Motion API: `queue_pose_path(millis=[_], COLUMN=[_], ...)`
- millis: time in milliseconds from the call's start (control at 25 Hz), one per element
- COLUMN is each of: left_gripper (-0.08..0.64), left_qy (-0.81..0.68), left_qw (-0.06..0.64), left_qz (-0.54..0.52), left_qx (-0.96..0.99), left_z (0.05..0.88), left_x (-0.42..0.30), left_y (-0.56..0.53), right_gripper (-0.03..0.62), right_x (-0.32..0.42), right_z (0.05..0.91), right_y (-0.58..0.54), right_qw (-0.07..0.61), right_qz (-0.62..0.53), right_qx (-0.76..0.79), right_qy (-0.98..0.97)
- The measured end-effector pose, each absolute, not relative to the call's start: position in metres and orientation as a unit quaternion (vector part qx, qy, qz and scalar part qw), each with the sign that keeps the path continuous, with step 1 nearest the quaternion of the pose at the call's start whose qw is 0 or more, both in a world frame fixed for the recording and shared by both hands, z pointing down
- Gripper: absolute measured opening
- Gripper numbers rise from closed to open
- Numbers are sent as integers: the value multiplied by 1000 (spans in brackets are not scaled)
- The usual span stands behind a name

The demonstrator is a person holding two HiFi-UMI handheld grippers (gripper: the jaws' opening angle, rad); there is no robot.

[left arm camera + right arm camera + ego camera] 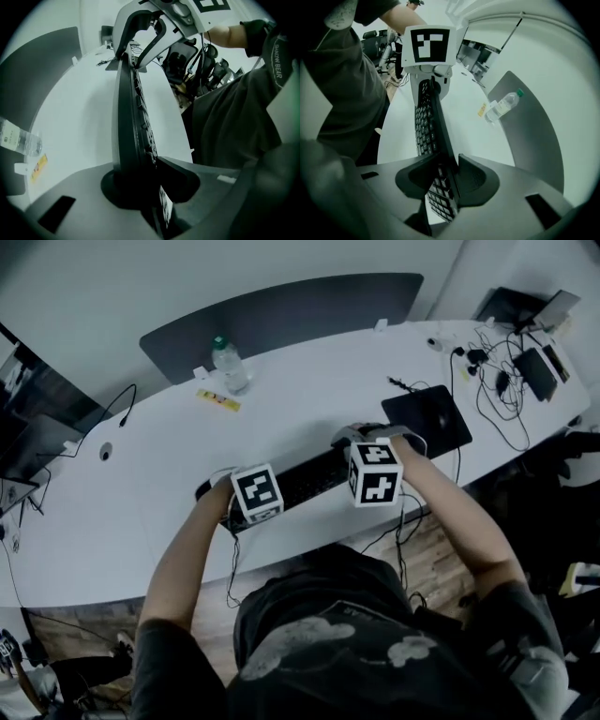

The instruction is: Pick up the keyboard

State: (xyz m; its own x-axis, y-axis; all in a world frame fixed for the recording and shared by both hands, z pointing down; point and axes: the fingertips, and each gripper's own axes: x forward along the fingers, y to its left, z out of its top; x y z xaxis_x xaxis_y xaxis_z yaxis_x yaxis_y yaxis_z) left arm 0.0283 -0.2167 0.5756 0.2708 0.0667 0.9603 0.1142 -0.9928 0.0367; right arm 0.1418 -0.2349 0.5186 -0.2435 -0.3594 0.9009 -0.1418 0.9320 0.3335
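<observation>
Black keyboard, by the near edge of the white worktop, is what I'm after. My left tool is clamped on its left end; the board runs tilted on edge across to my right tool, whose pads press its right end, keys on one side, back on the other. I judge the grasp done and the lift remaining; I can't tell if it has cleared the worktop.

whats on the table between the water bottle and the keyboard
A small yellow strip beside the water bottle; the rest of the white table up to the keyboard is bare. The head view shows it.
</observation>
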Motion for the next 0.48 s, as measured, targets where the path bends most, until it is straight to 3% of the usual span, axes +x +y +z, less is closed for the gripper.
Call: queue_pose_path(millis=[160, 280, 480], left_gripper=[86, 84, 84], left_qy=[-95, -74, -33], left_qw=[-87, -78, -125], left_qz=[-631, -617, -598], left_qx=[-765, -780, -791], left_z=[579, 581, 581], left_x=[-6, -17, -49], left_y=[-180, -191, -191], right_gripper=[81, 92, 101], right_x=[133, 127, 112], right_z=[489, 466, 445], right_y=[-231, -228, -210], right_qw=[537, 496, 401], right_qz=[-85, -71, -6], right_qx=[243, 299, 385], right_qy=[-804, -812, -831])
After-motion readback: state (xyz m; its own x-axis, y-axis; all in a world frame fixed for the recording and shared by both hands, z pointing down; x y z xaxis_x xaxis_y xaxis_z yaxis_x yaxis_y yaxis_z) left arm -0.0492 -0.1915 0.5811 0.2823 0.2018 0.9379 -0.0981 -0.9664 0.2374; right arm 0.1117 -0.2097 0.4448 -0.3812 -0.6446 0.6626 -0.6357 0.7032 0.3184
